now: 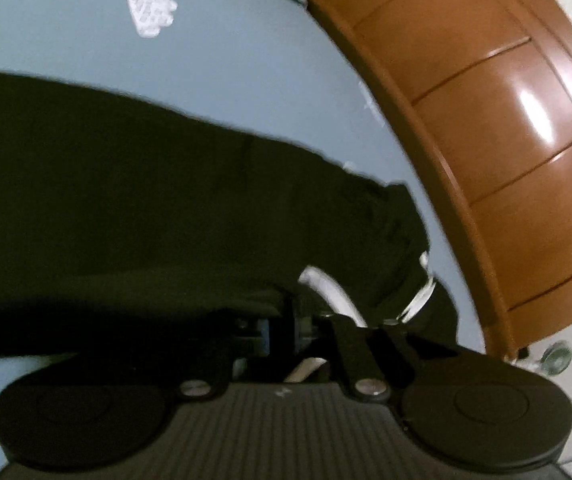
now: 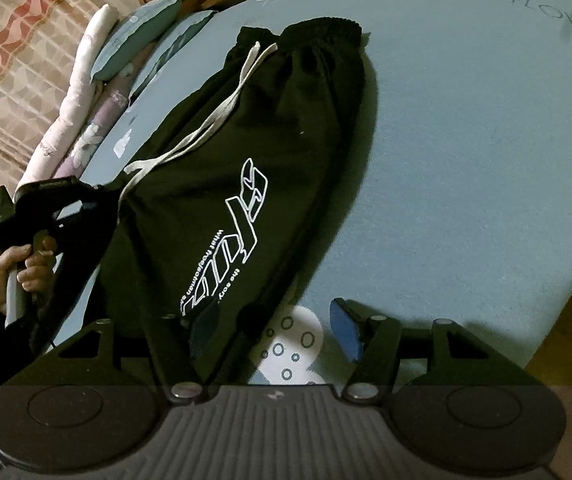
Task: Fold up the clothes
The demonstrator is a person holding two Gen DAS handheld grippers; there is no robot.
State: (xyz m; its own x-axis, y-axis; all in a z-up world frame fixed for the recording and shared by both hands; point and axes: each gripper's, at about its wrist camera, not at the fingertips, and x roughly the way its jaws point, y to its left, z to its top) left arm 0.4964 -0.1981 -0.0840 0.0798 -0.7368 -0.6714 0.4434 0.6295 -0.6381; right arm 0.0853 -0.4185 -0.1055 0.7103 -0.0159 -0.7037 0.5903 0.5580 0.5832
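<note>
The right tool [image 2: 274, 332] is closest in its own view, and it is open: its two fingers stand wide apart, one blue pad [image 2: 344, 330] over the bed sheet and the other finger over the dark cloth, and neither pad presses on anything. Just under it lie the black pants [image 2: 246, 152], spread flat on the light blue bed sheet [image 2: 466, 140], with white letters printed on them. A white drawstring [image 2: 222, 112] runs up the pants to the bunched waistband [image 2: 318, 30] at the far end. At the left edge of the pants, a hand [image 2: 18, 276] holds the left tool [image 1: 282, 320]. In the left tool's own view its fingers are close together with the black cloth bunched around them and the white string beside them; the tips are hidden, so it looks closed on the pants. Farther off, pillows [image 2: 142, 32] and folded bedding [image 2: 82, 92] lie along the bed's edge, and a shiny brown wooden bed board [image 1: 498, 140] curves beside the sheet.
</note>
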